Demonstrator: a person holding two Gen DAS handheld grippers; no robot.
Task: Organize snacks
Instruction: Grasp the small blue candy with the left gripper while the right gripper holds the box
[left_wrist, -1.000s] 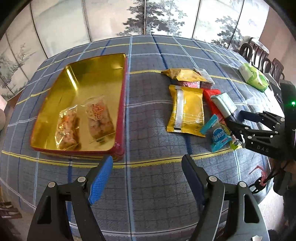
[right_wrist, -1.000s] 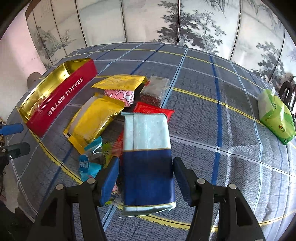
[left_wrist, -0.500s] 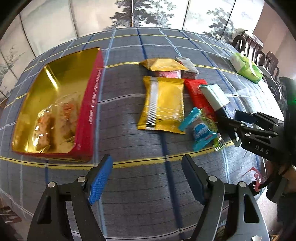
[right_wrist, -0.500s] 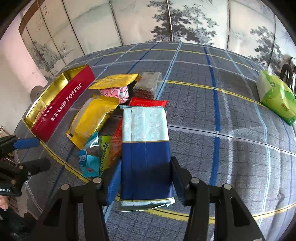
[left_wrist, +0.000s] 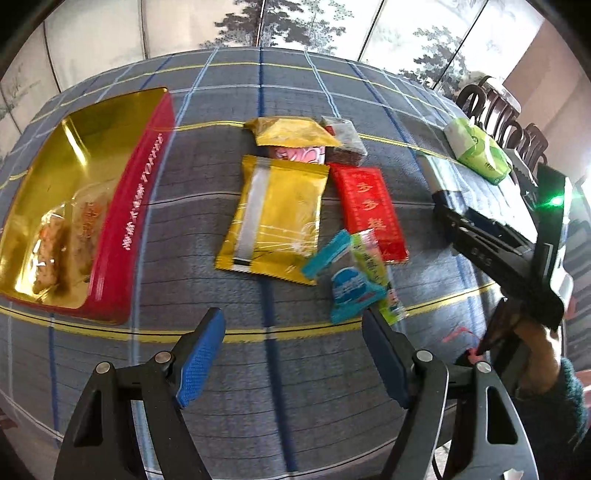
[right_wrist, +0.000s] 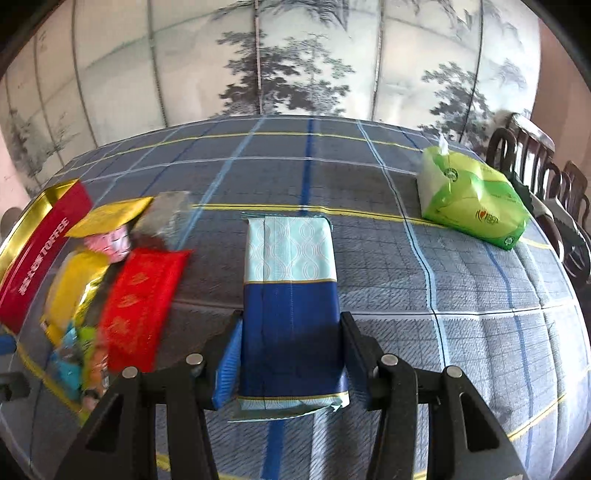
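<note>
My right gripper (right_wrist: 290, 332) is shut on a blue and pale-blue snack pack (right_wrist: 290, 280) and holds it above the table, right of the snack pile. It shows at the right in the left wrist view (left_wrist: 443, 192). A red tin with a gold inside (left_wrist: 140, 206) lies at the left with two clear-wrapped snacks (left_wrist: 59, 240) in it. Between them lie a yellow pack (left_wrist: 277, 218), a red pack (left_wrist: 371, 210), a small blue sachet (left_wrist: 351, 288), a gold packet (left_wrist: 291, 131) and a dark packet (left_wrist: 345, 142). My left gripper (left_wrist: 293, 354) is open and empty above the near tablecloth.
A green tissue pack (right_wrist: 472, 201) lies at the table's far right. Dark wooden chairs (right_wrist: 546, 173) stand beyond the right edge. A painted folding screen (right_wrist: 295, 62) closes the back. The tablecloth (right_wrist: 480, 317) is blue-grey plaid.
My right gripper has lifted the blue pack off the pile and carried it right, uncovering the red pack. My left gripper has shifted right, so the tin sits further left in its view.
</note>
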